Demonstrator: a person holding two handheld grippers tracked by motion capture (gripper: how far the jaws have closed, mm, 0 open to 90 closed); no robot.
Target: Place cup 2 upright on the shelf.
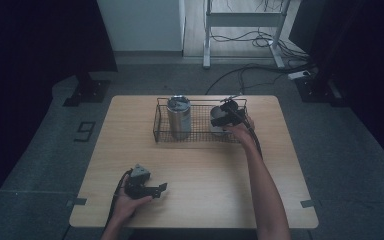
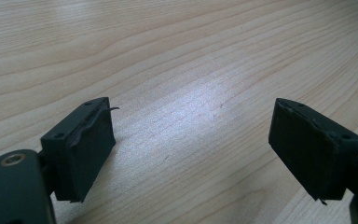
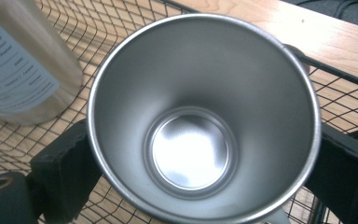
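Nearest you, your left gripper [image 1: 161, 188] lies low over the pale wooden table [image 1: 195, 170], its grey three-cornered plate on top; in the left gripper view its two black, blocky jaws stand spread wide apart with nothing between them, their rubbery pads scuffed at the edges, and fine wood grain with a soft sheen runs beneath. Farther out, your right arm stretches across the tabletop to the black wire basket [image 1: 162, 131], a rectangular tray of thin mesh with low walls, standing toward the far edge of the table. Your right gripper [image 1: 222, 119] is over the basket's right end, and in the right gripper view its jaws sit one on each side of a steel cup [image 3: 200, 121], pinching its outer wall. The cup is round and tapered, brushed matte inside, with a polished flat bottom and a thin rolled rim. Just beside it, in the left part of the basket, stands an upright cylindrical steel bottle [image 1: 178, 118] with a lid and a printed label.
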